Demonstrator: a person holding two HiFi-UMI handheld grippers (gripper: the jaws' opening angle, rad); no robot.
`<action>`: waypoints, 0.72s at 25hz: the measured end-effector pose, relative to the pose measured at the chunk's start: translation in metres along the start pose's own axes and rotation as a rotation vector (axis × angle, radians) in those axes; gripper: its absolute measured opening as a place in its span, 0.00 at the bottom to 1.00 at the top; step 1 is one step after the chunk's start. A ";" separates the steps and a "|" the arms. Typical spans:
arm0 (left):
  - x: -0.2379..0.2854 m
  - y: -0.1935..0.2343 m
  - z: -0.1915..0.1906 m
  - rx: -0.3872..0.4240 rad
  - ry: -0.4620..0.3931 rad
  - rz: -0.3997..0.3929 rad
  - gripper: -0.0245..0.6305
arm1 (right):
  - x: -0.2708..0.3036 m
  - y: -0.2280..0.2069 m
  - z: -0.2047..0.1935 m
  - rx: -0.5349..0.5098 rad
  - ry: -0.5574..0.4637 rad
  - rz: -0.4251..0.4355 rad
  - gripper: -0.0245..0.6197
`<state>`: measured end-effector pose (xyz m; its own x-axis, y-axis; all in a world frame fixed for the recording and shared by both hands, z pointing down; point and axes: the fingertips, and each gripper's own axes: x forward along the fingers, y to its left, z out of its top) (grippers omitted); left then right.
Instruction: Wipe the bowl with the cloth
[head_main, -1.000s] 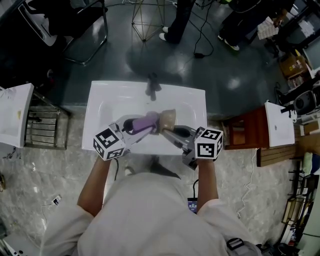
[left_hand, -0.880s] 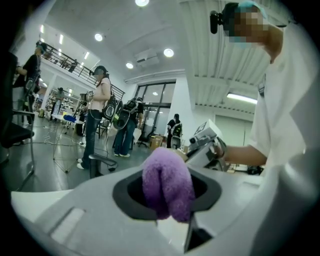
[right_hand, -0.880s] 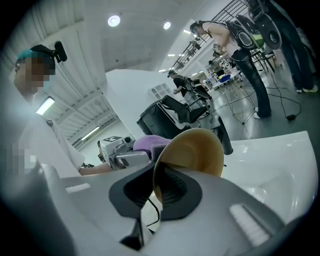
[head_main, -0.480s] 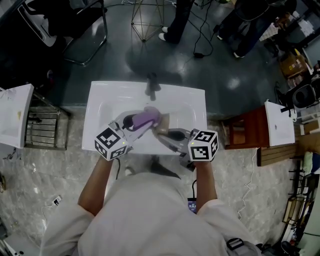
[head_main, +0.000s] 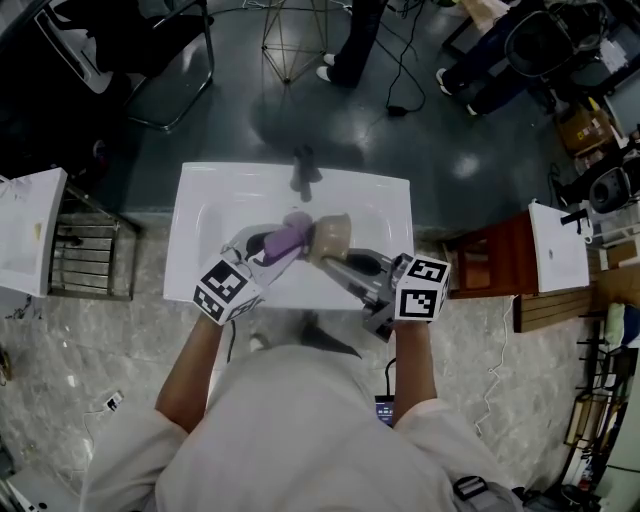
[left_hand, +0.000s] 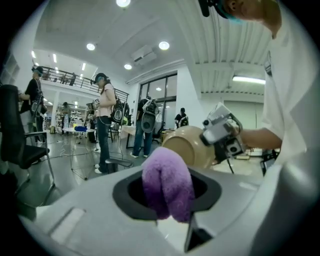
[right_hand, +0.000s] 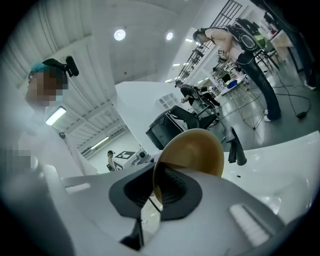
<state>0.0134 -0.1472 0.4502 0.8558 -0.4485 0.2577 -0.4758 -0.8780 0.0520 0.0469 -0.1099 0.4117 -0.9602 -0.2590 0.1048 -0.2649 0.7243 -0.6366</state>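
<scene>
Over the white sink (head_main: 200, 225) I hold a tan bowl (head_main: 332, 238) on edge, my right gripper (head_main: 336, 262) shut on its rim. In the right gripper view the bowl (right_hand: 196, 150) stands up between the pads of the right gripper (right_hand: 157, 192), its hollow turned to the left. My left gripper (head_main: 276, 247) is shut on a purple cloth (head_main: 286, 238). The cloth's end meets the bowl's left side. In the left gripper view the folded cloth (left_hand: 167, 184) bulges out of the left gripper (left_hand: 169, 202), with the bowl (left_hand: 187, 146) just behind it.
A dark faucet (head_main: 303, 171) stands at the sink's far edge, also in the right gripper view as the faucet (right_hand: 234, 146). A white unit with a wire rack (head_main: 85, 255) is on the left, a wooden stand (head_main: 495, 260) on the right. People stand beyond the sink.
The right gripper dipped towards the left with the bowl half behind the cloth, then came back up and to the right. The bowl shows beside the cloth again. The left gripper only tilted slightly.
</scene>
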 end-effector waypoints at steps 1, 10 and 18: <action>0.000 -0.004 0.001 0.000 -0.004 -0.016 0.22 | -0.001 -0.004 0.003 0.007 -0.013 -0.019 0.06; -0.010 -0.009 0.033 -0.016 -0.117 -0.025 0.22 | 0.010 -0.026 -0.029 -0.052 0.168 -0.154 0.06; -0.007 0.008 0.029 -0.004 -0.067 0.079 0.22 | 0.005 0.009 -0.020 -0.044 0.106 -0.010 0.06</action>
<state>0.0096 -0.1558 0.4209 0.8272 -0.5265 0.1964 -0.5430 -0.8389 0.0379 0.0383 -0.0916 0.4216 -0.9607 -0.1993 0.1932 -0.2764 0.7499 -0.6011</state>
